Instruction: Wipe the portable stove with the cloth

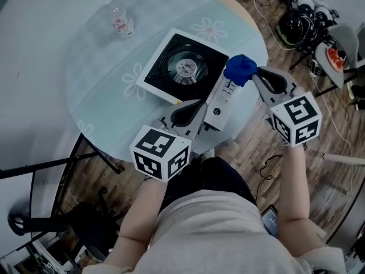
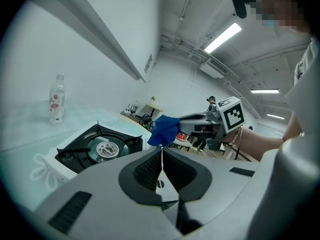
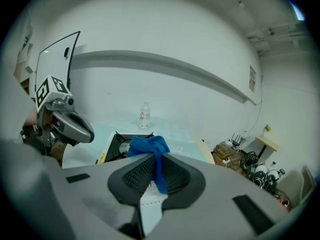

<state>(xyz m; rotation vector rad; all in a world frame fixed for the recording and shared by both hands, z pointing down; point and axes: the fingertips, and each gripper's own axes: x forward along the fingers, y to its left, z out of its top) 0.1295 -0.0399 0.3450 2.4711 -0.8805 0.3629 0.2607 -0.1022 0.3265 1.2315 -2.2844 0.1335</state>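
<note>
Portable stove [image 1: 182, 67] sits on the round table [image 1: 97, 79], the biggest thing in the head view. It lies at about 12 o'clock from the person and is turned so that one corner points toward them. Its black burner top is bare, and its white control side lies at 4 o'clock of the burner.

The left gripper [image 1: 193, 111] hangs at 6 o'clock of the stove, just beside its near edge. Its jaws are pressed together with nothing between them. The right gripper [image 1: 259, 77] comes in from 3 o'clock with its jaws clenched on the blue cloth [image 1: 239, 67], which is bunched into a wad over the control side. The cloth looks to be held just above the white casing, but I cannot tell whether it touches. A small clear bottle [image 1: 122, 23] stands well apart at 10 o'clock of the stove.

The cloth is in hand and at the stove, so the fetching is done. I judge that the wiping is barely begun, with the burner top and the far edges still to do
</note>
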